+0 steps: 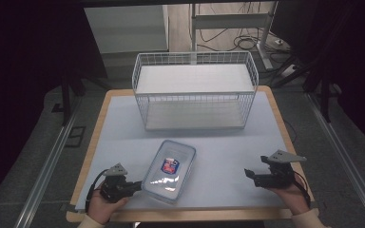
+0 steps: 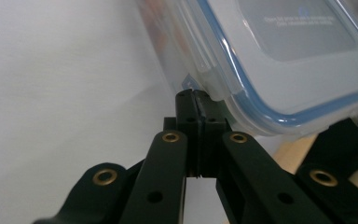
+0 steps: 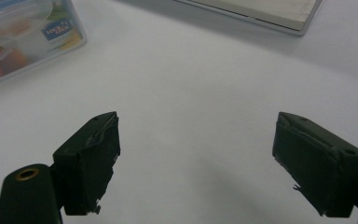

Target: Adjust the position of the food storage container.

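A clear plastic food container (image 1: 168, 171) with a blue-edged lid and a red label lies on the white table near the front edge. My left gripper (image 1: 138, 185) is at its left side, jaws pressed together. In the left gripper view the shut tips (image 2: 194, 100) sit right under the side latch flap (image 2: 205, 74) of the container (image 2: 284, 60), and nothing is visibly held between them. My right gripper (image 1: 249, 175) is held at the front right of the table, well apart from the container. Its jaws (image 3: 196, 158) stand wide open over bare table, with the container (image 3: 23, 32) off to the upper left.
A white wire basket (image 1: 195, 95) with a shelf stands at the back middle of the table, and its base corner (image 3: 270, 11) shows in the right gripper view. The table's wooden edge (image 1: 185, 214) runs just in front of both hands.
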